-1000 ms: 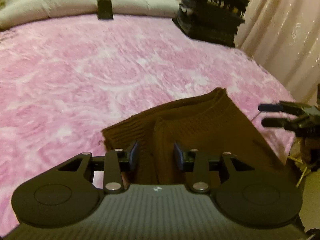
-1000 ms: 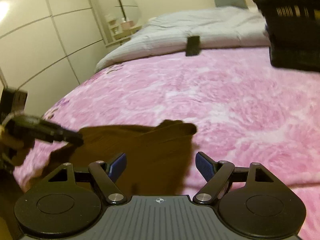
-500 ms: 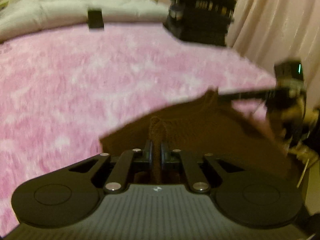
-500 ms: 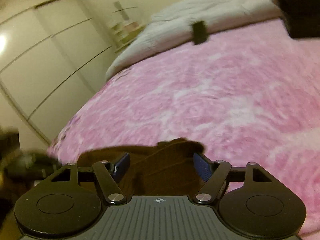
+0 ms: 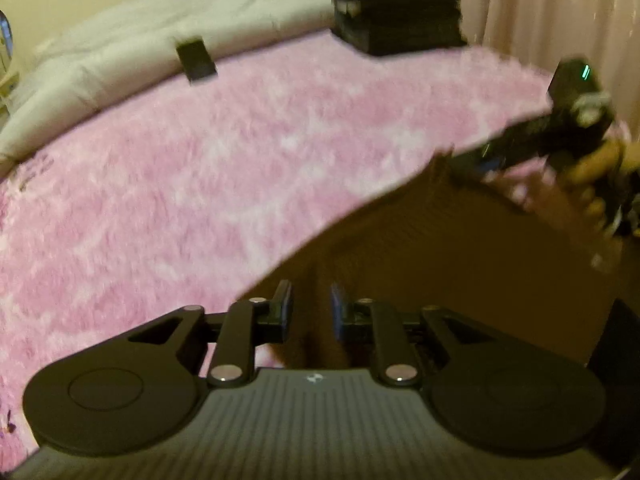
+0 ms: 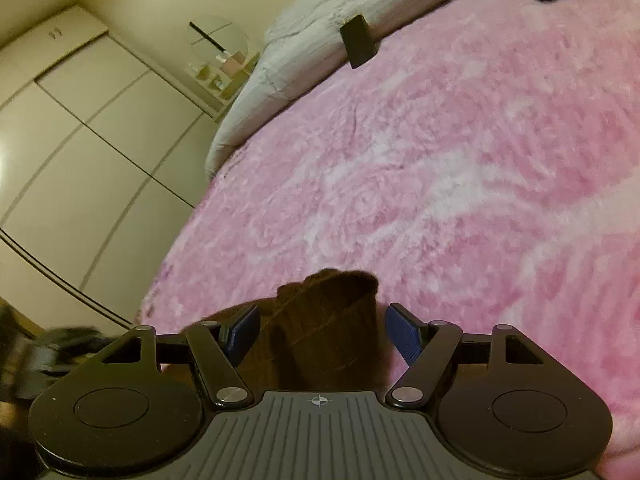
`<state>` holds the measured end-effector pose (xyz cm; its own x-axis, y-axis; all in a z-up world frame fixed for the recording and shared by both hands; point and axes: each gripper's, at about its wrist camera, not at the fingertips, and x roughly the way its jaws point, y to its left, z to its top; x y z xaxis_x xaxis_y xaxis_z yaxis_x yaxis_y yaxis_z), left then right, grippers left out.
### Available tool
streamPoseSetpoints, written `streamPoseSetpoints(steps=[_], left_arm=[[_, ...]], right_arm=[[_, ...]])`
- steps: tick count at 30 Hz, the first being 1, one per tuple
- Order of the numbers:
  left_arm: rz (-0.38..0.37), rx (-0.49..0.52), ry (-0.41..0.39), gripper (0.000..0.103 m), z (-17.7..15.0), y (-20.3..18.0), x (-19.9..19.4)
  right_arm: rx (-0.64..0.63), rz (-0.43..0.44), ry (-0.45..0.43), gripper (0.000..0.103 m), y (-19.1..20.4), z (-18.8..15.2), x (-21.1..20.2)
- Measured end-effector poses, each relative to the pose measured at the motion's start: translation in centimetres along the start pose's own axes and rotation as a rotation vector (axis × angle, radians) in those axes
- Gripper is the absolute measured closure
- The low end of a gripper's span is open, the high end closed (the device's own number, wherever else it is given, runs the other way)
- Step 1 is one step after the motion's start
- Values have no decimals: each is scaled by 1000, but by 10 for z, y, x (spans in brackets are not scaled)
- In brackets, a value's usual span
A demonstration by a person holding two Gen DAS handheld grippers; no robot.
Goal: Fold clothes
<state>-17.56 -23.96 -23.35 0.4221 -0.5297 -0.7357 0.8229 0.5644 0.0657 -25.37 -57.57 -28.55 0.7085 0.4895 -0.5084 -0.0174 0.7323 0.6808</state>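
A brown knitted garment lies at the near edge of the bed, and its edge runs taut from one gripper to the other. My left gripper has a raised fold of the knit pinched between its pads while its jaws are opening slightly. In the right wrist view the garment's corner stands up between the blue pads of my right gripper. Those jaws are wide, and a gap shows beside the right pad. The left wrist view shows the right gripper at the garment's far corner, held by a hand.
A fluffy pink blanket covers the bed. A white duvet lies at its head with a small black object leaning on it. A stack of dark folded clothes sits far right by the curtain. Wardrobe doors stand on the left.
My left gripper closed on a fold of the brown garment and rose with it, then its jaws widened a little. My right gripper moved in over the garment's corner and rolled.
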Motion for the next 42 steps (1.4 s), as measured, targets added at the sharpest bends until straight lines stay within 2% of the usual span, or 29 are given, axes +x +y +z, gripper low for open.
streamPoseSetpoints(steps=[1,2,5,7,9,11,13,15,19,20,21,22,23,25,28,31,33,35,37,38,42], left_arm=[[-29,-6,-16,88,5,-6,-2],[-68,3,-21,88,9,-17,2],[-175,49,5,87,13,-54,22],[-220,73,37,87,9,-73,38],[-243,84,71,88,-1,-86,51],[-256,82,85,88,-8,-91,57],[-271,24,95,88,-10,-83,56],[-267,15,87,88,-11,-84,56],[-251,5,69,88,-11,-87,54],[-257,-15,67,88,-12,-85,53],[-262,-37,65,88,-12,-84,51],[-269,-63,62,88,-12,-80,48],[-276,-91,52,88,-11,-75,46],[-265,-157,7,88,-9,-61,35],[-185,-250,-51,87,-12,-28,15],[-89,-336,-32,81,-20,10,16],[-100,-357,13,80,-26,26,24],[-126,-362,38,81,-31,33,29],[-167,-351,41,86,-36,32,31],[-187,-346,43,91,-38,31,32],[-134,-312,-2,95,-48,25,23]], right_arm=[[-5,-4,6,51,1,1,2],[-11,-16,13,63,1,3,6],[-42,-60,35,75,3,8,16],[-92,-85,40,76,6,12,19],[-229,-144,36,76,19,15,23],[-426,-228,30,78,39,15,27],[-529,-237,47,81,51,12,33],[-561,-210,73,80,54,12,38],[-442,-191,-34,78,49,25,9],[-418,-188,-58,76,49,25,0],[-407,-187,-65,61,50,22,-7],[-399,-186,-67,40,51,17,-12],[-391,-184,-69,35,52,13,-18],[-386,-176,-44,35,55,0,-23],[-368,-157,-5,35,58,-17,-25],[-339,-139,37,35,59,-30,-17],[-306,-161,46,36,55,-37,-9],[-261,-165,38,60,51,-36,-3],[-271,-165,21,68,53,-33,-1],[-283,-163,22,69,54,-31,1],[-322,-159,36,68,54,-29,5]])
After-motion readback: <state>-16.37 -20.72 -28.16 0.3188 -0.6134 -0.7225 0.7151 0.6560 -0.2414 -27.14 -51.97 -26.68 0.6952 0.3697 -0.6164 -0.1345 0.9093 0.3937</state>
